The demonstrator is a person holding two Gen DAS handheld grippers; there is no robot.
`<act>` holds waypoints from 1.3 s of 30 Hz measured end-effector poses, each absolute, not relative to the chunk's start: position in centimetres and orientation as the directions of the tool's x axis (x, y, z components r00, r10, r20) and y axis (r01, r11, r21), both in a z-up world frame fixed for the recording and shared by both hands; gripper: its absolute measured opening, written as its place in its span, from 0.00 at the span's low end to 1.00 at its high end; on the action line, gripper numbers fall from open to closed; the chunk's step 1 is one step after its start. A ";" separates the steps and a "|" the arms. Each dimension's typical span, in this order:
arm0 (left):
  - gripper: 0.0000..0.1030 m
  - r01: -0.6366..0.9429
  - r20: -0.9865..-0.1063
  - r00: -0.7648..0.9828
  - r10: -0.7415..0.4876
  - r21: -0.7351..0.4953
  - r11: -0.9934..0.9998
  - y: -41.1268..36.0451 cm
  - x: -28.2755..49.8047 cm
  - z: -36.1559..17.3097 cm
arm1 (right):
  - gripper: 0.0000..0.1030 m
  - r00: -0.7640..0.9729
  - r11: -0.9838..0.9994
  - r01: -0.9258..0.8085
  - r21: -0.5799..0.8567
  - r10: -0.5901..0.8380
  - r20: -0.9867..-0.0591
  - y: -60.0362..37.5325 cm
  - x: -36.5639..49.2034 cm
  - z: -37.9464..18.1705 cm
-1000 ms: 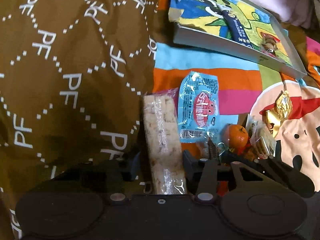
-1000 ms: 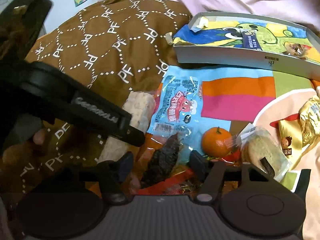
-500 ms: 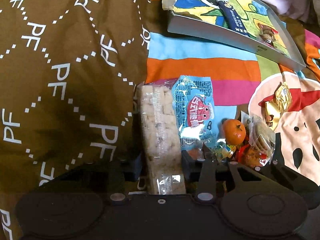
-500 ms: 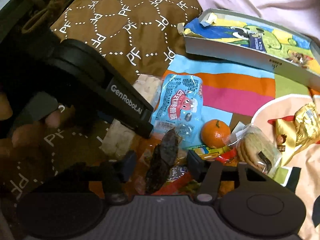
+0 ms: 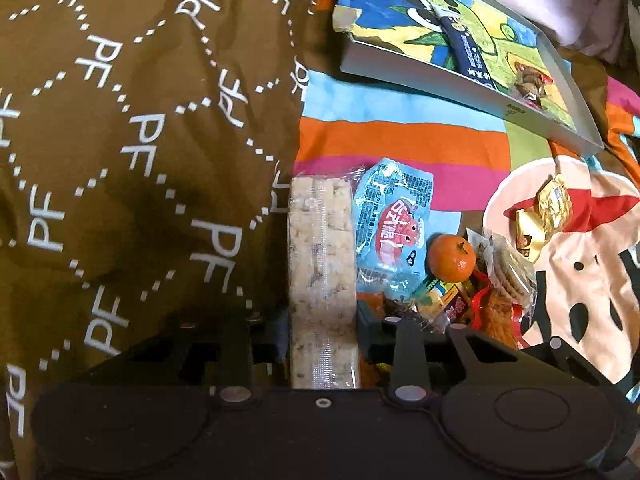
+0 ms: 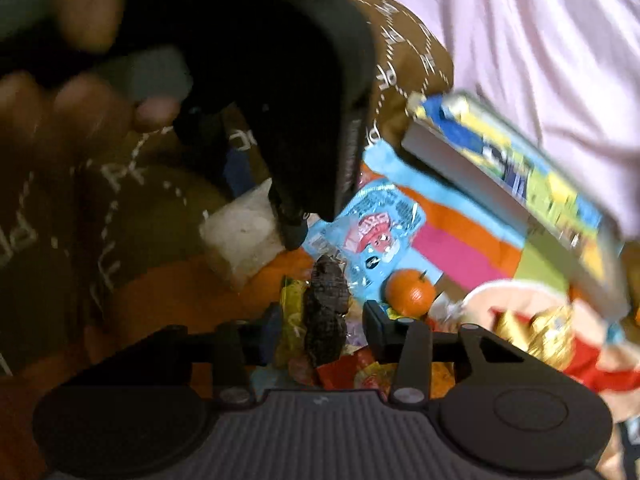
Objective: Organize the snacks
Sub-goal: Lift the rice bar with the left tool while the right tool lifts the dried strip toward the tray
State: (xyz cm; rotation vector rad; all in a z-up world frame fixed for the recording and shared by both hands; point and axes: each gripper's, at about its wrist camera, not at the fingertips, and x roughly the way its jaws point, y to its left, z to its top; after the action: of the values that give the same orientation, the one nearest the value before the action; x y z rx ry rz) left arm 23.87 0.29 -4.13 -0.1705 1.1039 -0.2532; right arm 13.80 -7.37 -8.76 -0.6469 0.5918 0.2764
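A long rice cracker bar point(image 5: 322, 264) in clear wrap lies against the brown cushion. It fills the gap of my left gripper point(image 5: 322, 322), whose closing jaws press both its sides. In the right wrist view, one black left finger point(image 6: 294, 228) rests on the bar point(image 6: 244, 236). My right gripper point(image 6: 320, 322) hangs over the snack pile, jaws closing. A dark brown wrapped snack point(image 6: 326, 312) stands between them with a gap on each side. A blue packet point(image 5: 394, 228) point(image 6: 376, 236) and a mandarin point(image 5: 451, 258) point(image 6: 410, 292) lie beside it.
A grey box point(image 5: 440, 80) point(image 6: 460, 160) with a cartoon picture sits at the back right. A brown patterned cushion point(image 5: 140, 140) fills the left. A cookie pack point(image 5: 508, 268) and gold-wrapped sweets point(image 5: 554, 202) lie right. A person's hand point(image 6: 60, 120) grips the left tool.
The left jaws have narrowed onto the rice cracker bar. The right gripper has rolled and shifted, tilting and blurring its view, and its jaws have drawn closer around the dark snack.
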 end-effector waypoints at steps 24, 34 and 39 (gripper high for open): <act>0.33 0.106 -0.682 0.643 -0.348 -0.371 0.923 1.2 21.4 -0.2 | 0.46 0.967 0.696 -0.161 -0.700 -0.031 -0.254 -9.4 12.6 -6.5; 0.33 0.098 -0.649 0.669 -0.362 -0.405 0.909 0.3 22.2 1.1 | 0.46 0.987 0.655 -0.081 -0.751 -0.053 -0.152 -10.7 14.5 -5.5; 0.33 0.128 -0.623 0.699 -0.352 -0.375 0.918 -2.0 24.2 2.8 | 0.46 0.992 0.646 -0.050 -0.762 -0.055 -0.111 -12.2 16.6 -4.7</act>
State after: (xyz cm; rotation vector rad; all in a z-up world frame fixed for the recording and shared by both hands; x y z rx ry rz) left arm 24.23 -2.03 2.80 -0.3160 0.7531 -0.2725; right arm 16.60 -12.24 -4.75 -0.8695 0.1281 -0.0031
